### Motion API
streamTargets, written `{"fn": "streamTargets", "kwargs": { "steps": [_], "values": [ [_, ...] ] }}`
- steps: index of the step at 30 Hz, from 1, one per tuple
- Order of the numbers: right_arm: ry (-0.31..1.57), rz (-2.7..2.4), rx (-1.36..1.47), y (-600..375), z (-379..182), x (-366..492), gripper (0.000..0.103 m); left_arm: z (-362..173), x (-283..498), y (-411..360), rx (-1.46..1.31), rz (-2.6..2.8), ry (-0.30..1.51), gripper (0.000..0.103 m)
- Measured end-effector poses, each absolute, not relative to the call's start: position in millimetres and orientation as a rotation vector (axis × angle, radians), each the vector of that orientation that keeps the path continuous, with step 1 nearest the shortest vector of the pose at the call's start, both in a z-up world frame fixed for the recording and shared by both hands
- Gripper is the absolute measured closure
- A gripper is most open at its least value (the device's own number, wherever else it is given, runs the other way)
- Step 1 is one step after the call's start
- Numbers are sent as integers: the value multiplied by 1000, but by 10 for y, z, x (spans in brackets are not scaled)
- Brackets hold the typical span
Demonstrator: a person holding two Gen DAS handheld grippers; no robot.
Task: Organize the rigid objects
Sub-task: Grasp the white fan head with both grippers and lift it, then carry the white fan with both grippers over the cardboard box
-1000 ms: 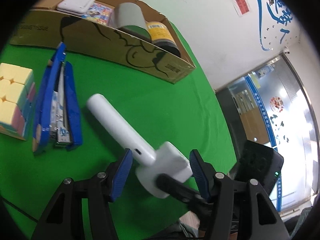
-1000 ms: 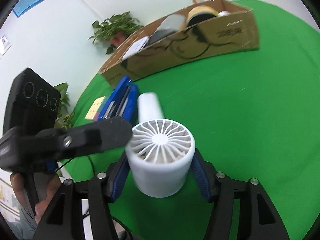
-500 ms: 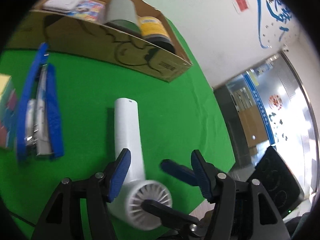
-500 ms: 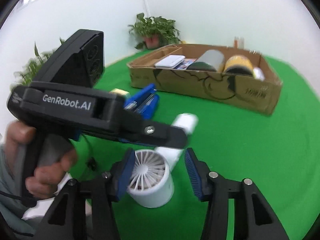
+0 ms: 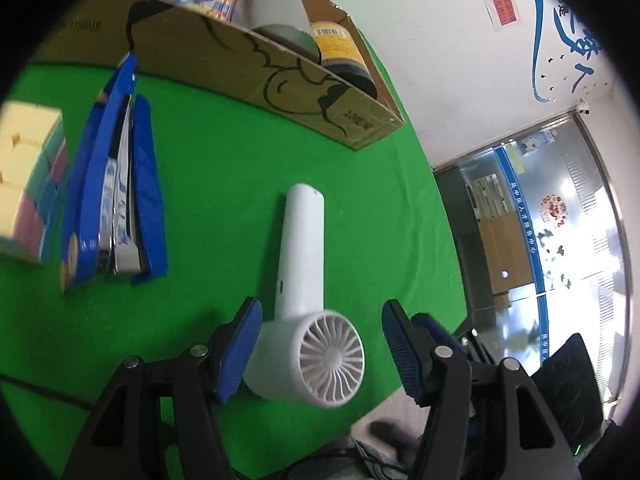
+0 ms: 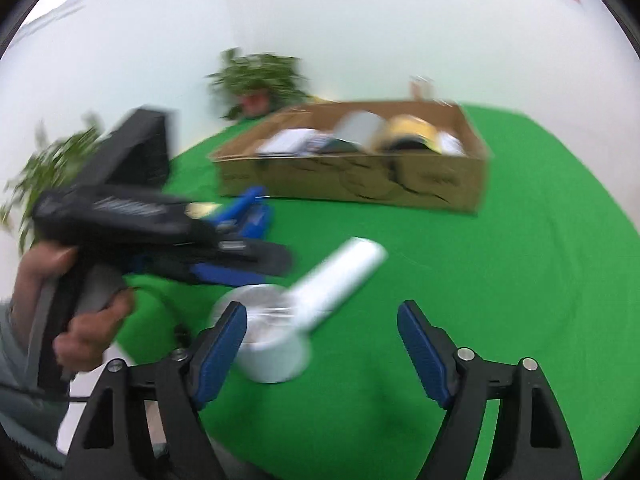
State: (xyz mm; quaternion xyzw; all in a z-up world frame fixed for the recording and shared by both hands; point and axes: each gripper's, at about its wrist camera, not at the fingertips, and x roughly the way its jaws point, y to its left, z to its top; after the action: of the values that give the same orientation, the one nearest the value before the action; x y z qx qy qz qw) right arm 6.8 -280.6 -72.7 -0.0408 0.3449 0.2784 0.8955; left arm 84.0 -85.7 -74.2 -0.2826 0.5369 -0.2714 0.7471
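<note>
I see both wrist views looking steeply down, close over the green table. Left faces the doorway side; right faces the plants. Both share the white fan and cardboard box.

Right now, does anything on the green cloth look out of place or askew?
The white handheld fan lies tipped on its side at the near edge of the green table, outside the brown cardboard box. The blue stapler gapes open flat, and the pastel puzzle cube also sits loose.
</note>
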Motion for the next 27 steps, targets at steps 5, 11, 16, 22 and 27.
{"fn": "streamTargets", "kwargs": {
  "steps": [5, 11, 16, 22, 27],
  "values": [
    [735, 503, -237, -2421, -847, -25, 46, -872, 805, -1003, -662, -653, 1226, 42],
    [801, 416, -109, -2732, -889, 146, 49, -818, 826, -1221, -681, -743, 1201, 42],
    [907, 491, 417, -3475, -1037, 330, 49, -814, 942, -1165, -664, -658, 1180, 42],
    [913, 416, 559, -3937, -1125, 403, 38, -820, 1224, -1364, -579, -647, 1209, 42],
    [814, 354, 274, -3745, -838, 198, 31, -958, 1476, -1635, -525, -648, 1276, 42]
  ]
}}
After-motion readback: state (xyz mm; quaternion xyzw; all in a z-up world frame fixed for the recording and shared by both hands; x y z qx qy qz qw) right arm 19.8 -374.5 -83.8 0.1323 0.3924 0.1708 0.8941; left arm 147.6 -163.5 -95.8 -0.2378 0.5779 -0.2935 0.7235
